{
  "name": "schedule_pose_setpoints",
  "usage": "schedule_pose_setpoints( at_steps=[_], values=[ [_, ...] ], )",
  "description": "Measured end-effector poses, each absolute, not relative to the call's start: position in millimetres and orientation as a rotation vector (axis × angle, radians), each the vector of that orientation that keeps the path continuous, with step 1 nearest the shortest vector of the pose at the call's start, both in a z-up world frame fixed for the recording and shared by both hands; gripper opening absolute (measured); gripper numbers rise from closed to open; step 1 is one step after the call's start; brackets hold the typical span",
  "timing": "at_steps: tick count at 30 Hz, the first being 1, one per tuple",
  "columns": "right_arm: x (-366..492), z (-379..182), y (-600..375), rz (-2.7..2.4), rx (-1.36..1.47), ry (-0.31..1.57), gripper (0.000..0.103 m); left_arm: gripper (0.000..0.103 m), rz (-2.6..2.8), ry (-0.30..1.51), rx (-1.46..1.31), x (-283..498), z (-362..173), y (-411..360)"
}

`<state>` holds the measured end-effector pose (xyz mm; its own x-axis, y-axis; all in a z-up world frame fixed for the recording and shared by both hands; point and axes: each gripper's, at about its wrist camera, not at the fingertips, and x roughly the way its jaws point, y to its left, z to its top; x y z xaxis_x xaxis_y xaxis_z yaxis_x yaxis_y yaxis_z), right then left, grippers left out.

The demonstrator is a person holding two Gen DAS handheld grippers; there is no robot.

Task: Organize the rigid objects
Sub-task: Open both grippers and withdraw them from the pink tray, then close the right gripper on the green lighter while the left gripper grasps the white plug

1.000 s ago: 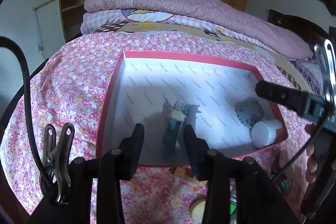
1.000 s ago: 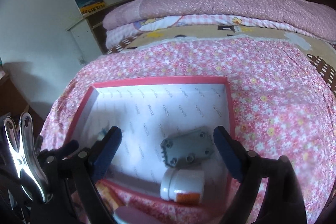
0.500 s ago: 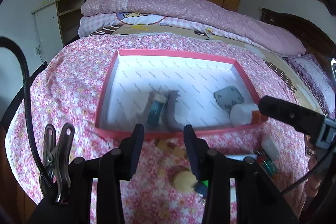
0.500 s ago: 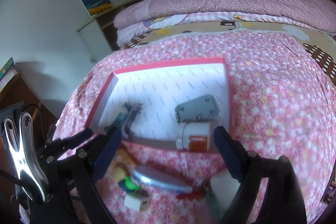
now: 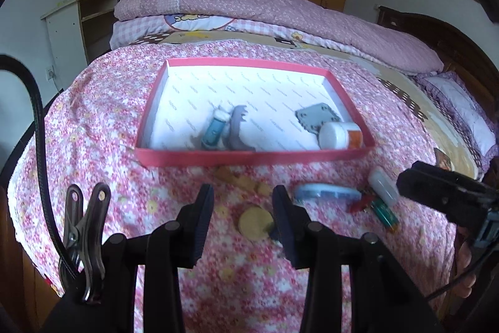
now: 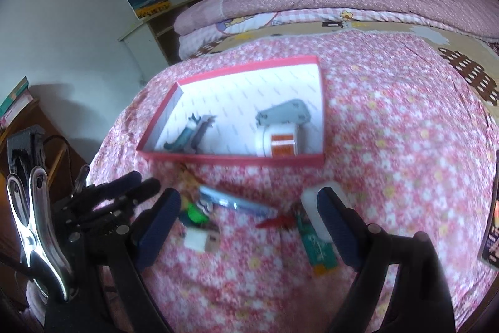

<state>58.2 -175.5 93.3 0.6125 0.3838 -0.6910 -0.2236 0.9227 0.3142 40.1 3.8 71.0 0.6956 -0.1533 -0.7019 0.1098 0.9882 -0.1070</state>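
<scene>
- Bed (image 5: 103, 120) with a pink floral cover carries everything; soft surface, so press down lightly or small parts sink and tip.
- Red-rimmed box (image 5: 249, 159) sits mid-bed, the drop target. Already inside: white jar (image 5: 338, 135) and grey plate (image 5: 316, 116) at its right end, blue tube (image 5: 215, 130) and grey toothed piece (image 5: 238, 127) near the middle. Left half is free, so I'd fill that.
- Loose items lie on the cover in front of the box's near wall: long blue case (image 6: 237, 203), white bottle (image 6: 312, 205), green circuit board (image 6: 318, 245), small white block (image 6: 201, 239), round wooden disc (image 5: 255, 222), red bit (image 6: 276, 220).
- Right gripper (image 6: 249, 227): jaws wide apart, empty, straddling the case-to-bottle cluster. Best pick looks like the white bottle beside the right jaw; centre on it first and close across its narrow side.
- Left gripper (image 5: 243, 220): jaws partly open, nothing held, with the disc showing between them. The disc lies flat, so come in low and grip it by its edges.
- Take one item per jaw closure; the cluster is tight, and the red bit touches the board.
</scene>
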Motion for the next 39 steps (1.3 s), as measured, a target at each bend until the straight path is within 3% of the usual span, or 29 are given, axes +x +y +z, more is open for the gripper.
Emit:
schedule_pose_setpoints(
  at_steps=[23,25,27,37,39],
  values=[
    [17.7,45.9,-213.5,0.321,0.227,0.9,0.091,0.041,-0.204,0.866,-0.08,12.3,47.1,-5.0],
    [17.6,43.9,-212.2,0.322,0.222,0.896,0.087,0.041,-0.217,0.871,-0.08,10.1,47.0,-8.2],
    [19.7,41.7,-210.8,0.319,0.219,0.898,0.076,0.041,-0.239,0.877,-0.076,7.5,46.7,-13.9],
    [38.3,29.5,-203.5,0.316,0.185,0.912,0.07,0.041,-0.293,0.894,-0.05,1.6,42.0,-35.3],
    [42.2,25.5,-203.5,0.314,0.186,0.924,0.059,0.041,-0.304,0.899,-0.06,1.3,41.5,-36.4]
  ],
)
